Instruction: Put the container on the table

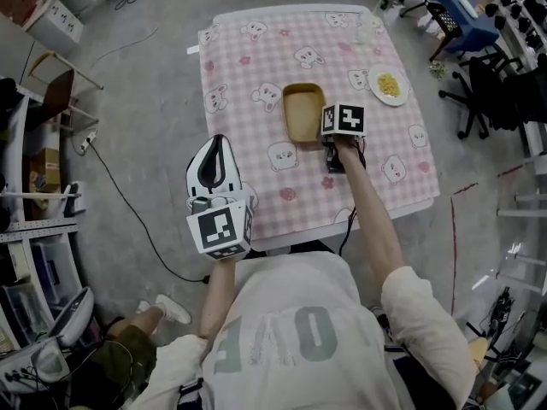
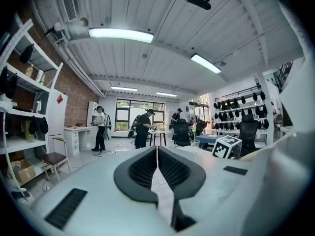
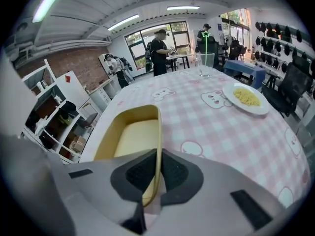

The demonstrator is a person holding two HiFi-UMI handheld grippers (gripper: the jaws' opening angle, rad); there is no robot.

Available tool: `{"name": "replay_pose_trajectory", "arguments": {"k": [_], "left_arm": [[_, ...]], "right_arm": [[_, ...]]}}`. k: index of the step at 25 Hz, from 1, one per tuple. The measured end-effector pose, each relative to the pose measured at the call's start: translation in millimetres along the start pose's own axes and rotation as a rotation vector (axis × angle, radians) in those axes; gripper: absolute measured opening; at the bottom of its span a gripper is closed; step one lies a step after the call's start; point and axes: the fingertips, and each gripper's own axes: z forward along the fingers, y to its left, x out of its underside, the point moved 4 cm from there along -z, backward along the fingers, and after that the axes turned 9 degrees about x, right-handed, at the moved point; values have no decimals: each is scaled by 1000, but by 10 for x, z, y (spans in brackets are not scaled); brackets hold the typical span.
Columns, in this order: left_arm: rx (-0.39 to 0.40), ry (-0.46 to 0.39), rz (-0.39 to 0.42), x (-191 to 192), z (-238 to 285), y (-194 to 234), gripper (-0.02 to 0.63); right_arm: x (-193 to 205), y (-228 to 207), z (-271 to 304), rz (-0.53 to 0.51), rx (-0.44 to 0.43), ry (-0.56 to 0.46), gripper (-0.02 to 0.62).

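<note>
My right gripper [image 3: 158,152] has its jaws clamped on the thin right-hand long wall of the yellow container [image 3: 132,135], close to its near end. The tub therefore lies ahead of my jaws and off to their left, with its long axis running away from me in the direction I point. It is low over the pink checked table [image 1: 256,67]. I cannot tell whether its base touches the cloth yet, so I judge that setting it flat is what remains before I let go. My right arm is stretched out over the table and the gripper tips steeply down. A plate [image 3: 262,110] of food is well off to the right of my jaws and a glass [image 3: 205,64] is far ahead. Both are apart from the tub. My left gripper [image 2: 157,150] is the farther one. It is held about level, back near the table's near edge, with its jaws together on nothing.
</note>
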Motion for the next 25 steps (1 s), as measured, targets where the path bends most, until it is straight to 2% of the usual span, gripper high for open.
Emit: {"name": "replay_pose_trajectory", "arguments": {"k": [2,3,4,5,10,13,16,20,22,25], "left_arm": [[-9,-1,-3,-7,-1,29,29],[-13,-2,-6,-12,2,45,29],[-14,-4,-9,-17,7,59,29],[-15,-6,-9,-22,15,72,29],[-7,-21,1,-47,34,62,29],[4,-33,11,-96,42,15,29],[15,-50,23,-180,64,-10,29],[25,-85,34,-307,79,-46,29],[28,-93,43,-353,62,-69,29],[30,-99,55,-388,27,-95,29]], "right_arm": [[-13,8,-2,21,-18,-8,35],[-26,15,-9,35,-35,-12,59],[-50,19,-24,51,-51,-21,161],[-87,17,-49,66,-61,-38,192],[-401,-26,-403,94,-67,-199,198],[-565,5,-826,72,-79,-344,186],[-631,73,-1347,39,-71,-537,76],[-527,240,-2001,-16,-84,-778,35],[-401,329,-2224,-63,-79,-853,31],[-165,450,-2403,-137,-56,-909,29]]}}
